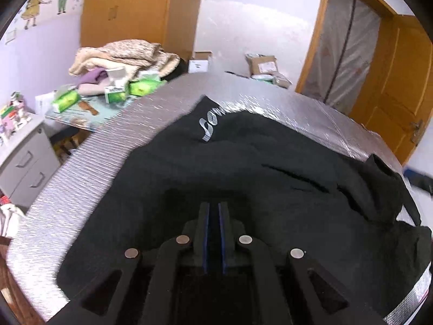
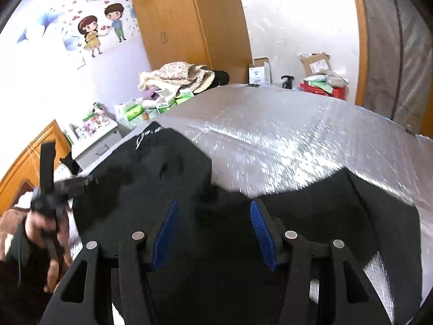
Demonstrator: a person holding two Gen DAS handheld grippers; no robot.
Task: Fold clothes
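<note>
Black garment (image 1: pixel 257 168) lies spread and rumpled on the silver-covered worktop (image 1: pixel 89 162), taking up the near half, with pale script lettering near its far-left corner. Not a neat fold yet: edges are uneven, and a bunched flap or sleeve (image 1: pixel 379 189) sticks up at the right side in the left wrist view. Left tongs (image 1: pixel 213 205) have the blue pads almost together with dark cloth around them; looks like a thin pinch of fabric, but black on black, so cannot confirm from the picture. In the right wrist view the garment (image 2: pixel 151 178) runs from the far left to the near right, with a notch of bare silver between two dark lobes. Right tongs (image 2: pixel 213 208) stand wide apart over the cloth, nothing between the pads. Judgement: early to middle stage, maybe one fold laid, flattening and the remaining folds still left.
</note>
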